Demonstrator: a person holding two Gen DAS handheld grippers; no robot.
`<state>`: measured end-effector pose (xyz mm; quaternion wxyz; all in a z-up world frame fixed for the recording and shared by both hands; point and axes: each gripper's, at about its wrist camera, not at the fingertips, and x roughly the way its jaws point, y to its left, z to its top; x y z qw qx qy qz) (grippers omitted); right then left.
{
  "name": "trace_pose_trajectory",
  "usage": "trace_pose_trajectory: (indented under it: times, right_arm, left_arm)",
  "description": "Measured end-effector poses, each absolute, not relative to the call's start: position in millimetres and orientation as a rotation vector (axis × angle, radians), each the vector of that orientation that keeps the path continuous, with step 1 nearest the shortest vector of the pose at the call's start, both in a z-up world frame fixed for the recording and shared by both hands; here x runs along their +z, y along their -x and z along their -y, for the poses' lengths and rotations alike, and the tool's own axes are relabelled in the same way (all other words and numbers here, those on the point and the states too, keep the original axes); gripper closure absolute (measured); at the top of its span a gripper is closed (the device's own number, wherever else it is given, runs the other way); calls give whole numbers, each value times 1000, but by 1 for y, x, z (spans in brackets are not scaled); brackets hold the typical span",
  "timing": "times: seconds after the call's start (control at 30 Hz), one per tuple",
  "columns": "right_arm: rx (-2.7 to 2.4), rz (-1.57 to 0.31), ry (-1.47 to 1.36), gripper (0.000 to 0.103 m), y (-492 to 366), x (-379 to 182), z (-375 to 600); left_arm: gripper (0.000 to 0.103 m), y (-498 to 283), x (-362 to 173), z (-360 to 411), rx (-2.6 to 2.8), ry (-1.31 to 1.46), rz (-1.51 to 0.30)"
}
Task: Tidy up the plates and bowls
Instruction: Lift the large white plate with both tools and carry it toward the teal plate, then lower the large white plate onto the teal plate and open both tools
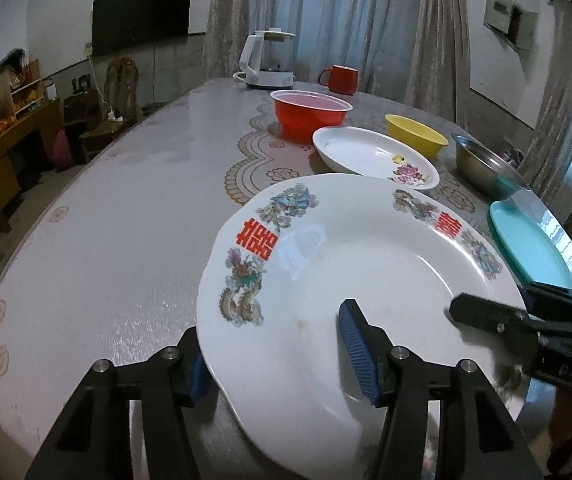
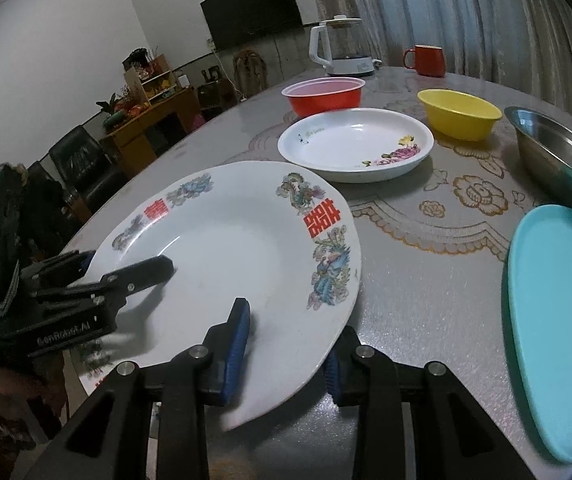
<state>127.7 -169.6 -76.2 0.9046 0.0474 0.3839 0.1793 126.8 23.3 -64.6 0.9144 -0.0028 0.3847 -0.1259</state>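
While the left gripper point(image 1: 279, 354) straddles the near-left rim of the dragon-and-phoenix plate point(image 1: 366, 272), fingers wide, a rose-printed plate point(image 1: 370, 156) lies just beyond. From the right wrist view, the right gripper point(image 2: 286, 344) brackets the near-right rim likewise, wide apart; a turquoise plate point(image 2: 562, 280) rests right, apart.

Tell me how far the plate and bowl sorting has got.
Nothing is stacked yet. In hand: both grippers, left and right, straddle the rim of the dragon plate. Left: flower plate, teal plate, red bowl, yellow bowl, steel bowl.
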Motion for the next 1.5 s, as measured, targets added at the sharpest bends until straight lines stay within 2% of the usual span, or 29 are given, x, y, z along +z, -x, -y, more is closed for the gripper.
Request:
trace_pose_trajectory:
  times: [0.33, 1.17, 1.5]
  right_arm:
    - [298, -788, -8, 70, -121, -74, 174]
    - [208, -730, -40, 70, -68, -60, 235]
    - [112, -683, -105, 70, -45, -45, 284]
  left_arm:
    - [45, -107, -63, -4, -257, -52, -752]
    - [45, -78, -52, 56, -386, -71, -710]
    - [45, -88, -36, 117, -488, -121, -687]
